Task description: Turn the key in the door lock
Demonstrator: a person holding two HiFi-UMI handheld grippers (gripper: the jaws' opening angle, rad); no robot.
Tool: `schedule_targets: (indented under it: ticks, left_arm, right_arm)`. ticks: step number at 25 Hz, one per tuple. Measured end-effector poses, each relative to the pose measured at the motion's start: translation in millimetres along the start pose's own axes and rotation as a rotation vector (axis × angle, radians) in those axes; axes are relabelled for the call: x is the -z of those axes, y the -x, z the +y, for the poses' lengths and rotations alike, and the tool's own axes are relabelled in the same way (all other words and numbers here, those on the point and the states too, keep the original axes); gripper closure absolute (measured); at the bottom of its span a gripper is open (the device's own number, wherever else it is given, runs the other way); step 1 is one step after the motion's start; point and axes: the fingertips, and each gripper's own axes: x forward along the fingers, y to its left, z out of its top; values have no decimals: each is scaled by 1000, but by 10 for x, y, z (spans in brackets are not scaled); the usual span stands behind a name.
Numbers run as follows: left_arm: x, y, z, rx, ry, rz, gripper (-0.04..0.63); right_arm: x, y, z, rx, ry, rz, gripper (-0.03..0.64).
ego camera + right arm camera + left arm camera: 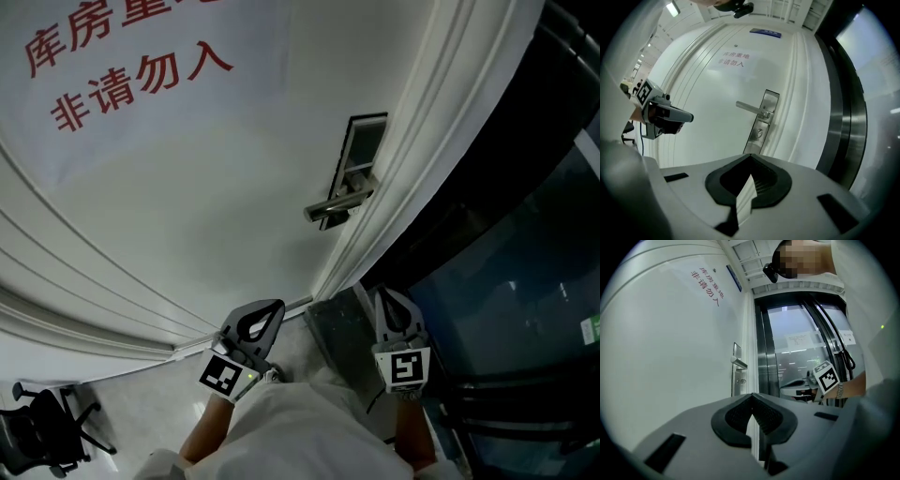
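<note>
A white door (216, 206) carries a steel lock plate (354, 167) with a lever handle (333, 206). In the right gripper view the handle (750, 108) sits above a round lock cylinder (760, 133); I cannot make out a key. The lock plate (737, 371) also shows in the left gripper view. My left gripper (261, 321) (752, 400) is shut and empty, well short of the door. My right gripper (394, 305) (751, 158) is shut too, empty, pointing toward the lock from a distance.
Red characters (122, 70) are printed on the door's upper part. A steel frame (766, 357) and dark glass panels (506, 281) stand right of the door. An office chair (37, 427) is at the lower left.
</note>
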Motion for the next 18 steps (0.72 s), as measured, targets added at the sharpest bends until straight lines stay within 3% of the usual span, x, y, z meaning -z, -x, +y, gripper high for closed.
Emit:
schedule_targets:
  ticks: [5,12,14,18]
  left_arm:
    - [-64,-172,84,-2,-47,8,592]
    - [-268,-450,93,-75,-95,-18,592]
    - [-303,-503,102,-101,-96,-22,592]
    - [-340,-529,106,-147,-96,-33,592]
  right_arm:
    - [-142,-360,-115,-25,289,27,617]
    - [-284,-818,-184,-130,573,42,606]
    - [-288,-971,-181,-164,641,52,547]
    - [-333,-1220,-166,-176,792,40,494]
